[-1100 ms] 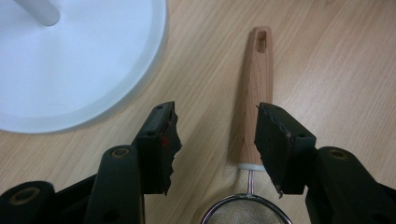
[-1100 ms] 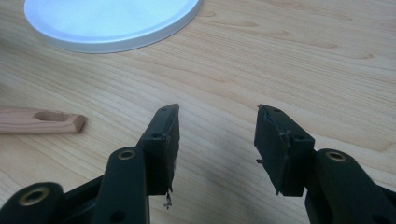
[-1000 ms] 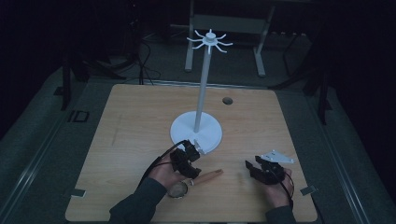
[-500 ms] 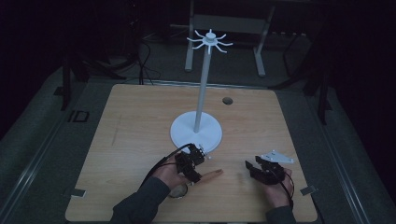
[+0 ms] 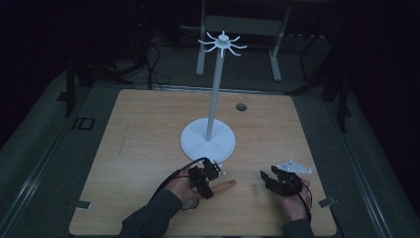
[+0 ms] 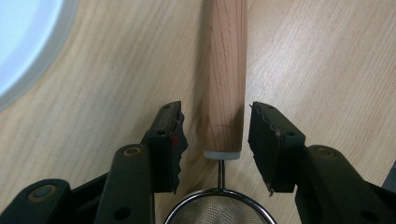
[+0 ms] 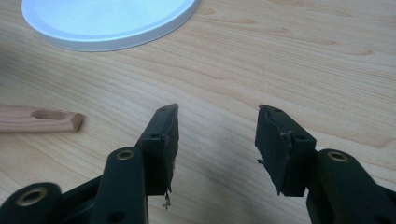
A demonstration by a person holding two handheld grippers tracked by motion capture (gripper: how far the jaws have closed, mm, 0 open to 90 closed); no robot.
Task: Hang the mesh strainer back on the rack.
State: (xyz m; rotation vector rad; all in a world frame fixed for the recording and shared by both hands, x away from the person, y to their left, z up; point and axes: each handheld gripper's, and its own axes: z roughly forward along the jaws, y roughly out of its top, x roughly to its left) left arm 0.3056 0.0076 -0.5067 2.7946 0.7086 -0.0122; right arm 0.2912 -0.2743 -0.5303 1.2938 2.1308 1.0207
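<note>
My left tongs [image 6: 215, 140] straddle the wooden handle [image 6: 224, 79] of a small sieve [image 6: 217, 212] lying on the table [image 5: 148, 139]. Their jaws have just been closing, with a gap left on both sides of the handle. My right tongs [image 7: 215, 140] rest spread apart over bare wood, well apart from the handle's end. The white stand [image 5: 208, 139] stands behind.
</note>
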